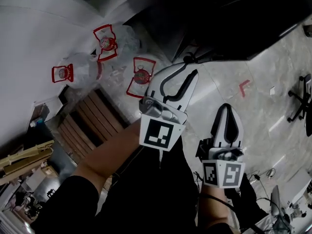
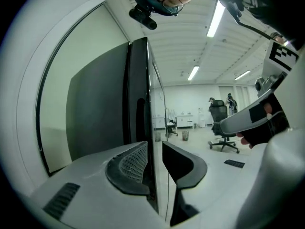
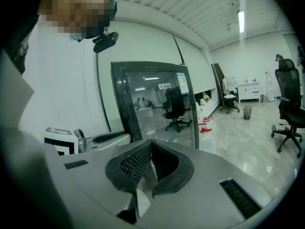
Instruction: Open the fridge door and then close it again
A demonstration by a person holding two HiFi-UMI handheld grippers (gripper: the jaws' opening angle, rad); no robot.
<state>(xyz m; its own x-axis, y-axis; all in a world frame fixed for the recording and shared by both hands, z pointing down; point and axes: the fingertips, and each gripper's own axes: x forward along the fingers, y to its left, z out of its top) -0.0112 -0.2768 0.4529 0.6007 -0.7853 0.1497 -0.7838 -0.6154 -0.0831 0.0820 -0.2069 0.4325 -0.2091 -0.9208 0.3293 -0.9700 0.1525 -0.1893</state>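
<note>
The fridge door (image 3: 152, 104), a dark-framed glass panel, stands upright at 12 o'clock in the right gripper view and appears to be swung out from the cabinet. The left tool (image 2: 155, 163) straddles the door's free vertical edge. Its jaws are held partly apart by the panel's thickness, with one pad on each face, apparently in contact. The right tool (image 3: 150, 165) is fully closed on nothing and hangs at 4 o'clock from the left tool in the head view. The step in hand is judged to be swinging the door. The operator should set the jaws square to the edge, guide the tool along the hinge arc rather than a straight line, and clamp firmly enough that the smooth glass cannot slip. The right tool belongs outside the door's sweep.
</note>
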